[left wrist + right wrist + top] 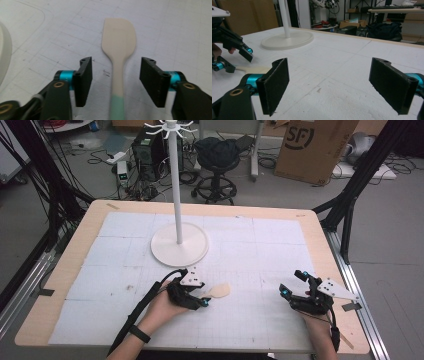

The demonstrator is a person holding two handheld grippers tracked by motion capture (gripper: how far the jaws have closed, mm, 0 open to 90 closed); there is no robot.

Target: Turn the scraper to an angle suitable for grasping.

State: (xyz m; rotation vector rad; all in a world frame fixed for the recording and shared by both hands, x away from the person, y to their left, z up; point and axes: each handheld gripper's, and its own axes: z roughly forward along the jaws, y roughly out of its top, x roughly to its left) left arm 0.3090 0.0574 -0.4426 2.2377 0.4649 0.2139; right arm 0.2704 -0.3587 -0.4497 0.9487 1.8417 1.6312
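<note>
Beige spatula (119, 47) lying flat on the white gridded table mat (250, 245), near the front edge, left of centre. Its long axis runs roughly left to right across the table in the high view, blade pointing right, pale green handle end toward the left gripper (115, 82). That gripper's jaws stand wide apart on either side of the handle, touching nothing. Well apart at the right, the right gripper (337, 85) is also wide open and empty. A white stand (179, 245) rises behind.
</note>
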